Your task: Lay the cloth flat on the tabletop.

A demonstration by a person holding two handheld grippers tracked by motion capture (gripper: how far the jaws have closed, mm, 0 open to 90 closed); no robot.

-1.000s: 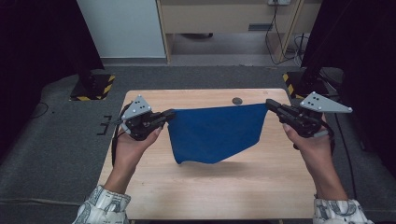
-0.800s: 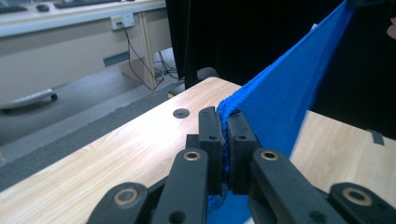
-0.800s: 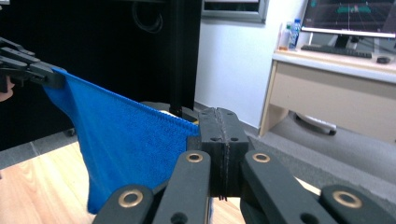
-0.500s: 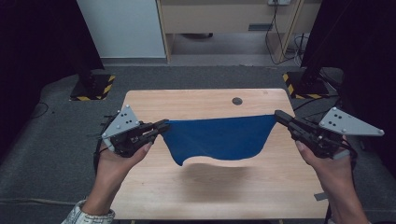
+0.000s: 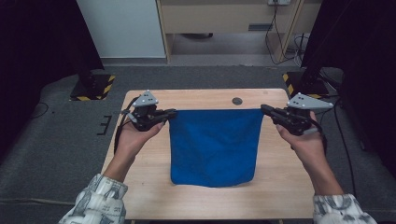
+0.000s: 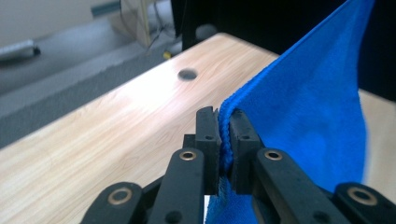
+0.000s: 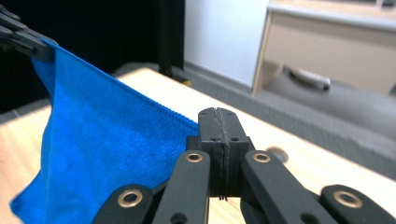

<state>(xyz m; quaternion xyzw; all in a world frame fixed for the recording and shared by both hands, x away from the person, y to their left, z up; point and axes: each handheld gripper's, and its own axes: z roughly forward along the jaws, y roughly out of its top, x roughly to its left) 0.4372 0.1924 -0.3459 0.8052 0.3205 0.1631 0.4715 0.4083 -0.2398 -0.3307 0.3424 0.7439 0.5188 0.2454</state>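
Holding: blue cloth (image 5: 214,147) stretched between both grippers over the wooden table (image 5: 140,196), top edge taut and level, parallel to far edge.
Left gripper (image 5: 173,112): near table's left edge, far half; clenched on cloth's top left corner; jaws have just been opening slightly, cloth edge between the pads (image 6: 207,135) and pinched.
Cloth: hangs flat from top edge, lower hem resting on table toward near edge, centred left to right.
Hole (image 5: 237,101): dark round, by far edge, just beyond cloth's top edge.
Right gripper (image 5: 263,108): near right edge, clenched on top right corner.
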